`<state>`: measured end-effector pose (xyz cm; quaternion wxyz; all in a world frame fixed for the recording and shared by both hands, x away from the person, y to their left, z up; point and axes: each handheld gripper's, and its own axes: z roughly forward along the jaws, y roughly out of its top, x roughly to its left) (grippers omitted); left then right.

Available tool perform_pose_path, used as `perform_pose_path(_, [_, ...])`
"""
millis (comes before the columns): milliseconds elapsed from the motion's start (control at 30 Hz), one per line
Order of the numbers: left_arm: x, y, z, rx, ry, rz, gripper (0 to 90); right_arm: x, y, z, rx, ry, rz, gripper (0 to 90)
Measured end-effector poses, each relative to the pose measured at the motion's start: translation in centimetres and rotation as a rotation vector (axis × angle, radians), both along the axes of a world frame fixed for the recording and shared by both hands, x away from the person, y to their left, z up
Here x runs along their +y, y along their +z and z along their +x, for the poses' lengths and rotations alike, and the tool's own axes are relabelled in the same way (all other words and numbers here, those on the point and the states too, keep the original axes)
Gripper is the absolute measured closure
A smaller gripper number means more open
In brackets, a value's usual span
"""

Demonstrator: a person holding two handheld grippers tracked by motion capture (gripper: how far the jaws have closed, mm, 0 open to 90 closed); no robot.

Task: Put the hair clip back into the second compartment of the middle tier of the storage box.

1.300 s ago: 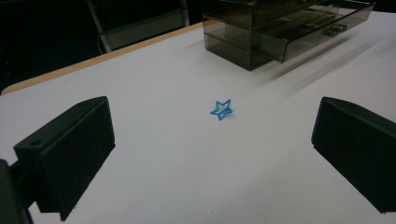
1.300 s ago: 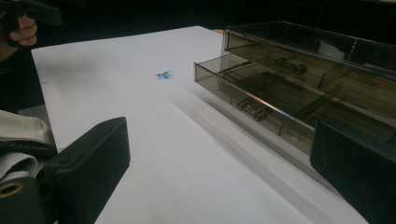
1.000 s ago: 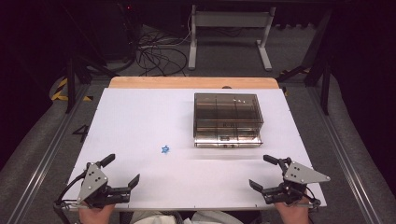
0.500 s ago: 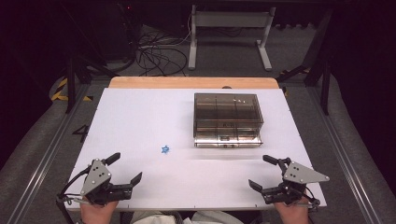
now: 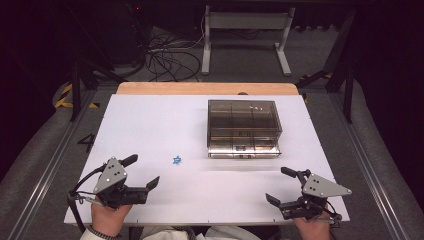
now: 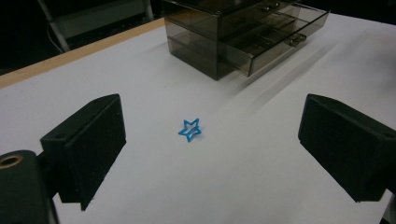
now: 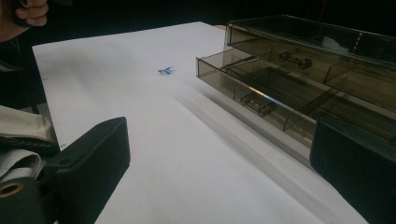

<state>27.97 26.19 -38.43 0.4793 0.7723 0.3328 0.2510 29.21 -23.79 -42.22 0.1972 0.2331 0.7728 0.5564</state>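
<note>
A small blue star-shaped piece [image 5: 176, 160] lies on the white tabletop [image 5: 150, 120], left of a smoky clear drawer box [image 5: 243, 128]. The box's bottom drawer [image 7: 252, 93] is pulled partly out. My left gripper [image 5: 142, 170] hovers near the front left, open, a short way short of the star. In the left gripper view the star [image 6: 190, 130] lies ahead between the wide jaws; they have just been closing slightly, with nothing between them. My right gripper [image 5: 278, 185] is open at the front right, in front of the drawer box [image 7: 303, 70], with nothing in it.
A wooden strip [image 5: 200, 88] borders the table's far edge. Beyond it on the dark floor stand a metal frame [image 5: 245, 30] and a tangle of cables [image 5: 170, 55]. Metal rails run along both sides of the table. A hand [image 7: 28, 11] is at the top left of the right gripper view.
My left gripper has shifted a little right and away from the front edge, rising slightly, toward the star. The right gripper, star and drawer box have stayed put.
</note>
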Motion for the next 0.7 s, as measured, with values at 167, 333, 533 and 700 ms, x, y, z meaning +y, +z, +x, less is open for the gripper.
perform_pose_path(167, [-0.4, 0.4, 0.6, 0.007, -0.005, 0.009, 8.6, 0.0, 0.0, 0.0, 0.001, 0.001, -0.003, 5.7])
perform_pose_path(333, [-0.7, 0.8, 1.3, 0.018, -0.013, 0.008, 8.5, 0.1, 0.0, 0.0, 0.002, 0.003, -0.004, 5.7])
perform_pose_path(533, [-1.2, 1.5, 2.2, 0.029, -0.029, 0.024, 7.8, 0.1, -0.1, 0.0, 0.006, 0.006, -0.008, 5.7])
perform_pose_path(700, [-1.7, 1.8, 2.5, 0.013, -0.026, 0.050, 8.5, 0.0, -0.1, 0.0, 0.004, 0.003, -0.007, 5.7])
